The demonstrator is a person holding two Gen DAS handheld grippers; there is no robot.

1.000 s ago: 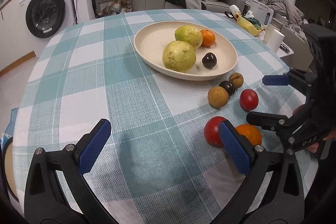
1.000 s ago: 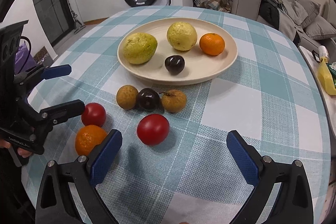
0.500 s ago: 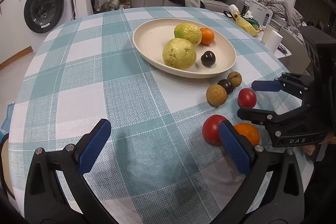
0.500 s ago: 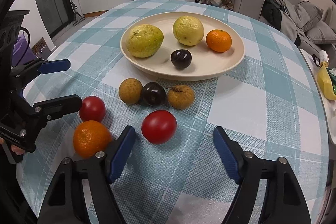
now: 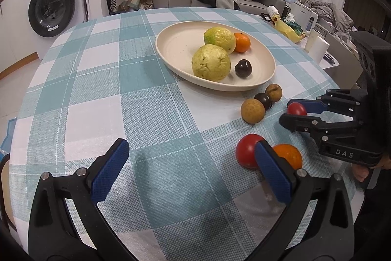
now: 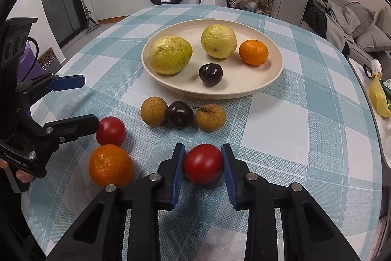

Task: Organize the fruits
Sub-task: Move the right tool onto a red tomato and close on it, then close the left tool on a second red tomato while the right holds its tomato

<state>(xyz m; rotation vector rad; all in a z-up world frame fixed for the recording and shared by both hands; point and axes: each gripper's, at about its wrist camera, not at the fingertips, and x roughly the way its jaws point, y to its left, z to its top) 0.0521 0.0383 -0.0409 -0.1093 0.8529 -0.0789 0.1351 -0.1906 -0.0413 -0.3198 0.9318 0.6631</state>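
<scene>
Right wrist view: jaws closing on a red tomato short of the plate

Right wrist view has the red tomato (image 6: 202,166) on the checked cloth, on the near side of the cream plate (image 6: 266,87), with the right gripper (image 6: 202,168) set around it; its jaws are closing, and both blue pads look to be touching the fruit's flanks. Gripping across the widest part probably keeps a round, smooth fruit from squirting out when lifted

Nearer the plate lie two brown longans (image 6: 154,110) with a dark plum (image 6: 180,114) between them, all in a tight row just off the rim. Left of that row, farther from the plate, a second tomato (image 6: 111,130) touches an orange (image 6: 111,165). On the plate sit two guavas (image 6: 170,54), a mandarin (image 6: 253,52) and another plum (image 6: 210,74), so the loose fruit likely belongs there too

The left gripper (image 5: 188,170) hangs with its jaws spread wide and nothing between them, well off the plate, presumably waiting its turn
</scene>
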